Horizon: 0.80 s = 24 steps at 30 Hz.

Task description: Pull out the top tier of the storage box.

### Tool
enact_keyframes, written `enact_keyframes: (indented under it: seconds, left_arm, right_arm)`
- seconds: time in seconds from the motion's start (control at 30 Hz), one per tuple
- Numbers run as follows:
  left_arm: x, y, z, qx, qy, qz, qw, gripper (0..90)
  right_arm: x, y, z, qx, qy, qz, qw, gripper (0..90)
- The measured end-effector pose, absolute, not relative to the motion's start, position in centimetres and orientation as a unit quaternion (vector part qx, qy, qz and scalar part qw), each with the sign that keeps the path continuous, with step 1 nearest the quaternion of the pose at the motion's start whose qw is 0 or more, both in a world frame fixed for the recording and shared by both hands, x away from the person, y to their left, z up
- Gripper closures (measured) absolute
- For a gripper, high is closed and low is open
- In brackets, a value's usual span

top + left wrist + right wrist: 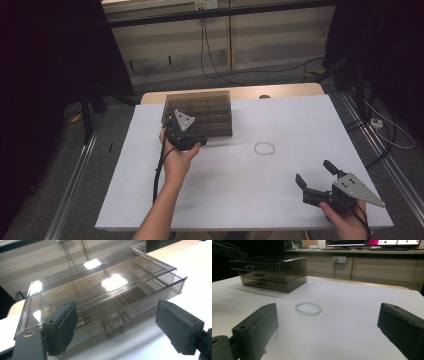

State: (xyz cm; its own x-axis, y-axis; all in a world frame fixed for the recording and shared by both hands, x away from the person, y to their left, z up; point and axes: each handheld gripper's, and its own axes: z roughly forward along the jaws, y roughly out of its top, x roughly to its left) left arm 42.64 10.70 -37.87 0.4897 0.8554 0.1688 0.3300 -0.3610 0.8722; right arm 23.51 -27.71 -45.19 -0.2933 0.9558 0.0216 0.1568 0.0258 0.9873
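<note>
A smoky see-through drawer box (pixel 200 114) stands at the back left of the white table (pixel 230 195). In the left gripper view its top drawer (pixel 130 302) sticks out a little, and its small knob (pixel 115 324) faces me. My left gripper (pixel 186 136) hovers just in front of the box, open, with nothing between its jaws (pixel 117 315). A white bead bracelet (pixel 264 148) lies flat near the table's middle, also in the right gripper view (pixel 308 308). My right gripper (pixel 314 171) rests low at the front right, open and pointing toward the bracelet, well short of it.
In the right gripper view the drawer box (pixel 272 272) has three drawers stacked. Behind the table's far wooden edge (pixel 235 92) run cables (pixel 210 55) and low cabinets. Dark stands flank both sides.
</note>
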Motion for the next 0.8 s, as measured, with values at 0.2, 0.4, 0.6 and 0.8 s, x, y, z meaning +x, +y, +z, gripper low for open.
enact_keyframes:
  seconds: [0.2,0.4,0.6,0.8]
  left_arm:
    - [43.3,10.6,-37.3,0.767,0.392,0.302,0.409,18.1]
    - [43.8,10.4,-36.8,0.768,0.393,0.291,0.413,17.8]
    - [44.4,10.1,-36.8,0.77,0.396,0.28,0.415,17.4]
    - [44.9,9.9,-37.1,0.78,0.391,0.269,0.407,15.1]
  right_arm:
    - [23.5,-27.8,-45.2,0.457,0.607,0.527,0.38,2.1]
    - [23.5,-27.8,-45.2,0.458,0.607,0.527,0.38,2.1]
    - [23.5,-27.8,-45.1,0.459,0.606,0.527,0.38,2.1]
    - [23.5,-27.9,-45.2,0.458,0.607,0.527,0.38,2.1]
